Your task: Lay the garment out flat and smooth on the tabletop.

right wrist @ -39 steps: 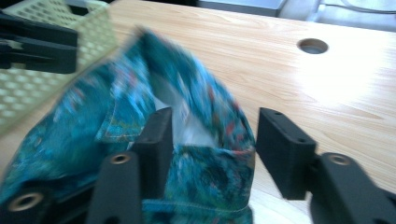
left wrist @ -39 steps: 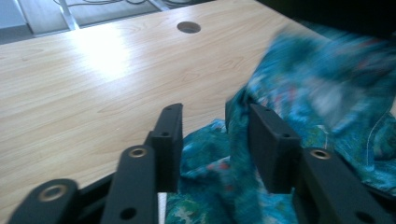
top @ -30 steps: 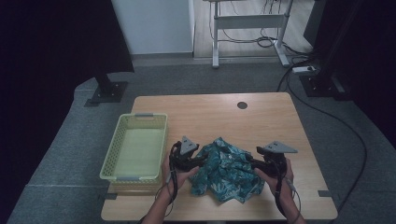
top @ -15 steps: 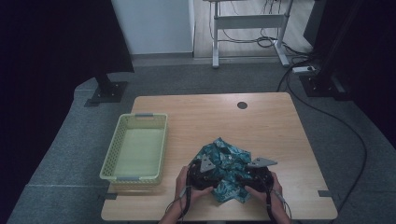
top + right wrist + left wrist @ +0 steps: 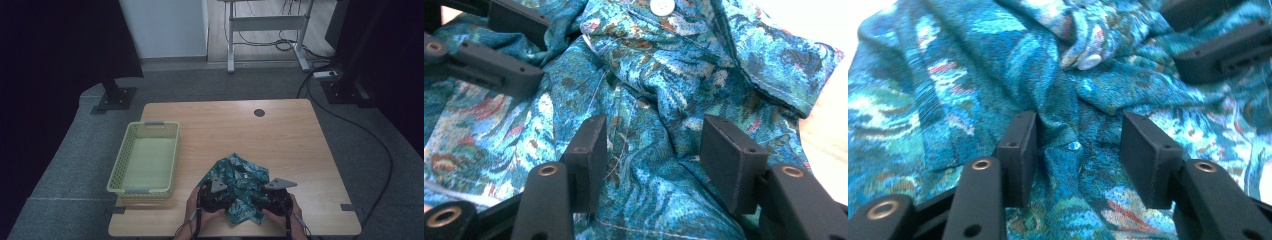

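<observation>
Left claw [image 5: 220, 196] jaws spread wide; right claw [image 5: 260, 199] likewise; both hands low, close together.

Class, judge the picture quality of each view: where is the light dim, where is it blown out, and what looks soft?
High view: dim, with dark room edges; the teal shirt and yellow basket stay readable. Left gripper view: bright, the top-left corner washed out white, fabric beyond the left gripper slightly soft. Right gripper view: the table glares pale at right, while the weave near the right gripper is sharp.
</observation>
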`<state>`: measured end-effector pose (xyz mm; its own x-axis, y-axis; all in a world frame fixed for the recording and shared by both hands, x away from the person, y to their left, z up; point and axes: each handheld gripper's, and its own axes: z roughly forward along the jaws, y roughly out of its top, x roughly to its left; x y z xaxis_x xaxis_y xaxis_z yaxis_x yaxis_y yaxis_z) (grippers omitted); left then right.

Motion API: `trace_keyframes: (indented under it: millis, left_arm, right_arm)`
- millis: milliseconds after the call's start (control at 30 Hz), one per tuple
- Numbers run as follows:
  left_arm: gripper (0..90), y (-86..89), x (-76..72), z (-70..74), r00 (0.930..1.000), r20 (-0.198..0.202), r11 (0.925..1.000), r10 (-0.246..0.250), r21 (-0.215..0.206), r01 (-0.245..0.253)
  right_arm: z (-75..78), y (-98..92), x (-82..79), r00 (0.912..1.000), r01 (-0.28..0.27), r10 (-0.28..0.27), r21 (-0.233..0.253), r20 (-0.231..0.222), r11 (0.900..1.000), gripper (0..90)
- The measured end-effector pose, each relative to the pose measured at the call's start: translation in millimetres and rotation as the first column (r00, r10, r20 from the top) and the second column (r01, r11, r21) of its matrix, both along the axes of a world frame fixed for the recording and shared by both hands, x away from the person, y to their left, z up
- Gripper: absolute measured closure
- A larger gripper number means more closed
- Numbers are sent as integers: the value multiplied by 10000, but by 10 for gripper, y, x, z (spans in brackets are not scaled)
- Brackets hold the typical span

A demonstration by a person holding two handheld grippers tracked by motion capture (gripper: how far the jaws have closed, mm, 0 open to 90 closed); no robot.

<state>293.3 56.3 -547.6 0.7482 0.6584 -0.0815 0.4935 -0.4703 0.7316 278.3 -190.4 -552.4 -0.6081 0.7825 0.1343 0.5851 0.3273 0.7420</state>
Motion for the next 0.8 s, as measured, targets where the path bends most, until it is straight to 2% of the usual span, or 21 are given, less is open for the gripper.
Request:
trace_keyframes:
  millis: [167,300,400,533,733,800]
  left_arm:
    - [503,67,-100,-17,10000,-15,9997,-30,-254,29]
    - [502,101,-171,-10,9999,-65,9997,-112,-200,111]
    - [495,108,-205,0,9997,-104,9998,-205,-81,204]
    - [491,123,-231,-1,9996,-136,9997,-235,-119,234]
    - [489,189,-237,-4,9996,-272,9987,53,-513,-66]
    - [482,220,-243,42,9998,-88,9972,169,-732,-175]
  right_arm:
    - [-15,4,-116,9999,-82,81,157,78,9998,459]
    - [-28,3,-218,9997,-235,231,335,125,9992,468]
    - [-32,12,-263,9995,-287,282,316,170,9991,471]
    - [-26,26,-301,9994,-335,332,284,121,9990,472]
    - [-38,-9,-326,9993,-366,361,608,86,9975,472]
    - [-27,-26,-337,9992,-349,336,613,220,9975,471]
